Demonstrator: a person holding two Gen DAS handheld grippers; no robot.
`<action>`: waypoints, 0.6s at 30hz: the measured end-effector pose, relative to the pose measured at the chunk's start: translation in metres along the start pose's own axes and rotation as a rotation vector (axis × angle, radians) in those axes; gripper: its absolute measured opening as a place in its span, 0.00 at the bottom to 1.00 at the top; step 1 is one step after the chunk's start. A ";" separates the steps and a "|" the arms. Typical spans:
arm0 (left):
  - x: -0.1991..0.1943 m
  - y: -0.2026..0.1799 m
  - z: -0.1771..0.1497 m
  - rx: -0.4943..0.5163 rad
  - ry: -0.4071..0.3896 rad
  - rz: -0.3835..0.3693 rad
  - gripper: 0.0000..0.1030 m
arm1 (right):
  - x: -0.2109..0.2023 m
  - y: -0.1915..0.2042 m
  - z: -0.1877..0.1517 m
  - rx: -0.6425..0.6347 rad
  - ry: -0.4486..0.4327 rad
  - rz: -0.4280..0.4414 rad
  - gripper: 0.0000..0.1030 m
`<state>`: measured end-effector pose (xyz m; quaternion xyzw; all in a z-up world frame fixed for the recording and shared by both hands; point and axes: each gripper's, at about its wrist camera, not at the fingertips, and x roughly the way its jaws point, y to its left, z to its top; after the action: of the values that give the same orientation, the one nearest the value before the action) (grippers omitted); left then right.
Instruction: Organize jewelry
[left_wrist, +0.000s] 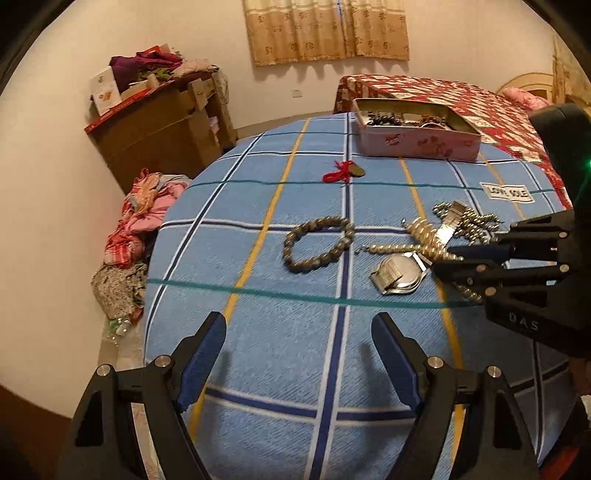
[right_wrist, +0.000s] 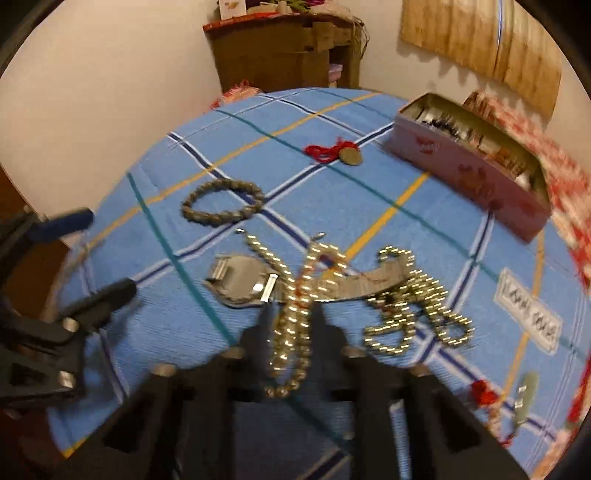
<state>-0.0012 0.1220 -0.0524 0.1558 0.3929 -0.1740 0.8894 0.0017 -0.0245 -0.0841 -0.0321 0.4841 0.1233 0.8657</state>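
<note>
"LOVE SOLE" on a white label (left_wrist: 509, 192) sewn to the blue sheet (left_wrist: 295, 332), "DAS" on the right gripper (left_wrist: 441, 259) (faint embossing)

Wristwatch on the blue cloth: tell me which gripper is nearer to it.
Right. The right gripper sits just beside the wristwatch, closed on the gold bead necklace. The left gripper hangs open, farther back.

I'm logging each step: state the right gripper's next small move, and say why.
Probably lift straight up a little. The right gripper has its jaws shut on the pearl necklace, whose far loops drape over the watch; a slow rise should free it before carrying it to the pink tin.
</note>
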 end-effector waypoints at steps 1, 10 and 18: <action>-0.001 -0.002 0.001 0.009 -0.009 -0.012 0.79 | -0.004 -0.006 0.000 0.024 0.003 0.018 0.14; 0.025 -0.027 0.021 0.078 0.004 -0.171 0.79 | -0.091 -0.061 -0.016 0.232 -0.185 0.141 0.09; 0.055 -0.043 0.030 0.080 0.055 -0.230 0.69 | -0.086 -0.060 -0.021 0.258 -0.172 0.168 0.13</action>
<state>0.0344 0.0606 -0.0803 0.1499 0.4250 -0.2860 0.8457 -0.0444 -0.1020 -0.0266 0.1305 0.4212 0.1345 0.8874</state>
